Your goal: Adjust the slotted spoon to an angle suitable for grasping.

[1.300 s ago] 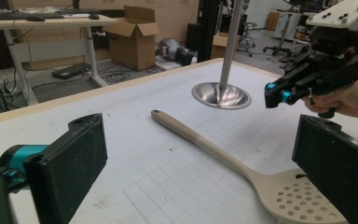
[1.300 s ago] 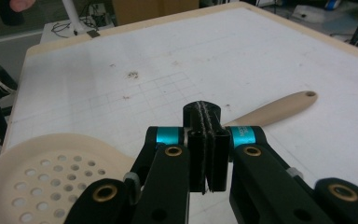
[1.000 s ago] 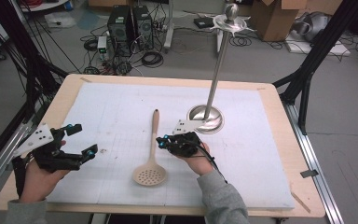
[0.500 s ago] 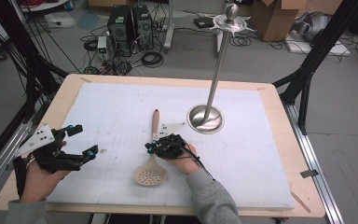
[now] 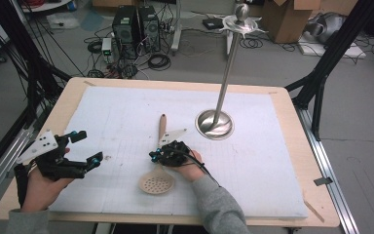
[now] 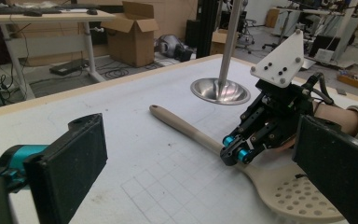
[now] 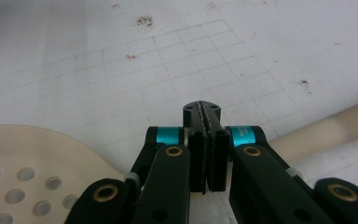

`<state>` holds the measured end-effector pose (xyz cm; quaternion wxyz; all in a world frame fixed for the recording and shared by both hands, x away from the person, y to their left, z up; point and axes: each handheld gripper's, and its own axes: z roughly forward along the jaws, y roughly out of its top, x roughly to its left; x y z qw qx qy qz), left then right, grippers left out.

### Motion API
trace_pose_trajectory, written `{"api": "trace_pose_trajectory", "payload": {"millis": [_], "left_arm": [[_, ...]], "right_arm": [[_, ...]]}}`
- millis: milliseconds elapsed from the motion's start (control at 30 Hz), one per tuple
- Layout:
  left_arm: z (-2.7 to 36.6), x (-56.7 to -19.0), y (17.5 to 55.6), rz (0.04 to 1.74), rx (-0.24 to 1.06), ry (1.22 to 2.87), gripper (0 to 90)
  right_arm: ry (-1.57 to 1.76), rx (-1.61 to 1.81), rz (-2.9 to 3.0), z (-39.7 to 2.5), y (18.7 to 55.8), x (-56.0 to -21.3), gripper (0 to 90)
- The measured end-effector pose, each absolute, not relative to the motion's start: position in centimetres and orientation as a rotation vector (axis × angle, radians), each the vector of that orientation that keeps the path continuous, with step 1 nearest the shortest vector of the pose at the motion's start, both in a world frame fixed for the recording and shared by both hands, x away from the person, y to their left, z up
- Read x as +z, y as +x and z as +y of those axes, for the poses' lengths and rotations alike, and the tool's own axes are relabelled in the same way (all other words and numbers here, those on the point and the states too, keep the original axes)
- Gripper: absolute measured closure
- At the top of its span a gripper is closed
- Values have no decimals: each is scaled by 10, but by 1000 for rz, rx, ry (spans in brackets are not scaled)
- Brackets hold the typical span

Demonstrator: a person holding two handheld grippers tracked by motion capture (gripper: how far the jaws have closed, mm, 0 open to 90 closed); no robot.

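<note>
A beige slotted spoon [image 5: 161, 129] lies on the white mat, handle pointing away, perforated head [image 5: 157, 184] near the front. My right gripper [image 5: 155, 156] sits low over the spoon's neck with its jaws pressed together and nothing between them. In the right gripper view the shut jaws [image 7: 202, 109] cover the neck, with the head [image 7: 37, 154] at the left and the handle [image 7: 335, 126] at the right. My left gripper [image 5: 88, 147] is held open at the table's left, apart from the spoon. From the left gripper view, its wide-open jaws [image 6: 200, 172] frame the spoon [image 6: 182, 126] and the right gripper [image 6: 233, 151].
A tall steel stand [image 5: 226, 73] with a round base [image 5: 215, 124] rises right of the spoon's handle, close behind the right hand. The white gridded mat [image 5: 272, 146] covers most of the wooden table [image 5: 292, 117]. Cables and boxes lie on the floor beyond.
My right gripper has moved left from beside the stand's base to over the spoon's neck. The left gripper has stayed in place, open.
</note>
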<state>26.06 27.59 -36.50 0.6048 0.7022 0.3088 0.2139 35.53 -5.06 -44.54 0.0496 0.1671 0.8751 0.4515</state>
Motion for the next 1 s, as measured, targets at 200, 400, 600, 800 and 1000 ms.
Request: {"api": "trace_pose_trajectory", "payload": {"millis": [200, 400, 600, 800, 1000], "left_arm": [[276, -366, 261, 716, 492, 1628, 35], [277, -366, 261, 717, 493, 1627, 35], [278, -366, 260, 723, 492, 1623, 35], [275, -368, 261, 720, 488, 1641, 35], [273, -368, 261, 717, 487, 1645, 35]], "right_arm": [[459, 1280, 2692, -44, 355, -448, 898], [478, 1264, 2707, -47, 354, -447, 900], [469, 1259, 2724, -58, 349, -447, 900], [471, 1281, 2725, -73, 344, -448, 900], [481, 1293, 2741, -86, 341, -448, 900]]}}
